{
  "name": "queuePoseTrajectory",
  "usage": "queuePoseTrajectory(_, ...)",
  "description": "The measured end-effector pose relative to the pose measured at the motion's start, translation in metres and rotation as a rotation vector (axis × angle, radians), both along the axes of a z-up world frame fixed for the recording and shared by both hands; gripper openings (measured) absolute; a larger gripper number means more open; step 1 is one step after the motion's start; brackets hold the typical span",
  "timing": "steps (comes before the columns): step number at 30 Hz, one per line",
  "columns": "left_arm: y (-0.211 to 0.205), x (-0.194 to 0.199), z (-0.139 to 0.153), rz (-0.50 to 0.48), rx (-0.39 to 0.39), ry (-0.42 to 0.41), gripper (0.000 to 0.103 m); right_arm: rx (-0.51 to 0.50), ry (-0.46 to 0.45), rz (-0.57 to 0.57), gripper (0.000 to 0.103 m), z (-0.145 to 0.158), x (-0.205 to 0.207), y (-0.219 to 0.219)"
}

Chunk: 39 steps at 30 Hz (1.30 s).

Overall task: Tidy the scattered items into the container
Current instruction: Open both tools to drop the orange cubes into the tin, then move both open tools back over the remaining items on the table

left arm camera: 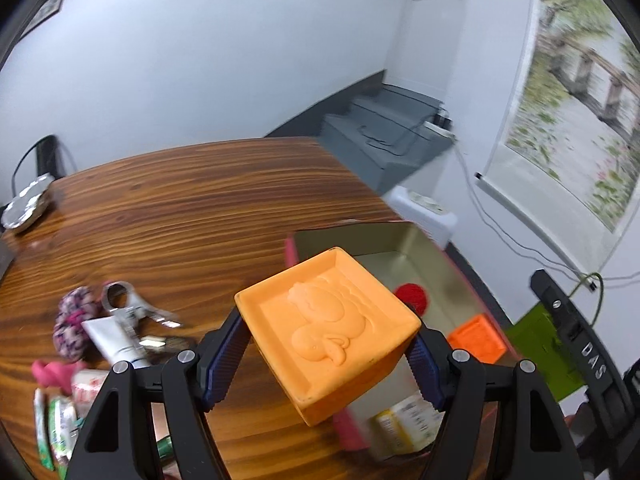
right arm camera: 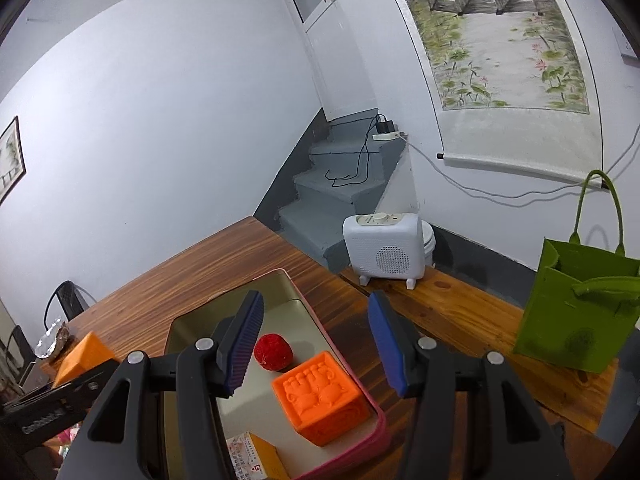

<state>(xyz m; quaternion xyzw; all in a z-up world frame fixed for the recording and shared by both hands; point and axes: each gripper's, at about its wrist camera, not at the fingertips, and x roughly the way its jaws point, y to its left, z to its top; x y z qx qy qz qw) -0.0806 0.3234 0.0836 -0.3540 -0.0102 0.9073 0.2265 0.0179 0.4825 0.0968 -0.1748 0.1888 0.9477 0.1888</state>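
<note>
Left wrist view: left tool [left arm camera: 332, 354] pinching a light orange block [left arm camera: 328, 336] with a duck relief, held tilted above the tabletop [left arm camera: 192, 216] at the near left edge of the tin [left arm camera: 404, 236]. Tin: pink outside, metal inside, open top. Contents: red pompom [left arm camera: 412, 295], darker orange block [left arm camera: 478, 338], yellow-and-white box [left arm camera: 404, 424]. Loose on the tabletop, left of the tool: patterned scrunchie [left arm camera: 74, 322], white tube [left arm camera: 116, 340], metal clip [left arm camera: 132, 300], pink cloth [left arm camera: 48, 372], green-and-white packets [left arm camera: 56, 428]; blurred. Foil bundle [left arm camera: 28, 204] at the far left edge.

Right wrist view: right tool [right arm camera: 316, 344] spread, nothing between its fingers, hovering over the tin's right rim. Below it: pompom beside the darker orange block, box at the near end. Green felt bag [right arm camera: 576, 312] upright on a bench [right arm camera: 472, 312] to the right; white heater [right arm camera: 384, 252] beyond.
</note>
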Motion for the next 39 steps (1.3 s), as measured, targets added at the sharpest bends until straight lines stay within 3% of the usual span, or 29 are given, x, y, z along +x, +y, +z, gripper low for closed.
queuePoseTrajectory(7, 0.028, -0.007, -0.005, -0.071, 0.012, -0.052, 0.076, 0.010, 0.013, -0.026, 0.066, 0.002, 0.004, 0.003)
queuePoseTrajectory(9, 0.028, -0.005, 0.000, -0.070, 0.017, -0.033, 0.096, 0.011, 0.009, -0.028, 0.066, 0.002, 0.003, 0.003)
queuePoseTrajectory(11, 0.022, -0.001, 0.006, -0.046, 0.031, -0.001, 0.103, 0.014, 0.008, -0.026, 0.067, 0.002, 0.002, 0.003)
queuePoseTrajectory(23, -0.021, -0.004, 0.009, 0.060, 0.050, -0.005, 0.103, 0.045, 0.003, -0.010, 0.070, -0.002, 0.000, -0.006)
queuePoseTrajectory(32, -0.044, 0.007, 0.016, 0.113, -0.008, 0.049, 0.103, 0.084, 0.000, 0.072, 0.074, -0.005, -0.006, -0.027)
queuePoseTrajectory(39, -0.077, 0.019, 0.031, 0.155, 0.029, 0.071, 0.103, 0.129, 0.040, 0.130, 0.075, -0.003, -0.002, -0.052)
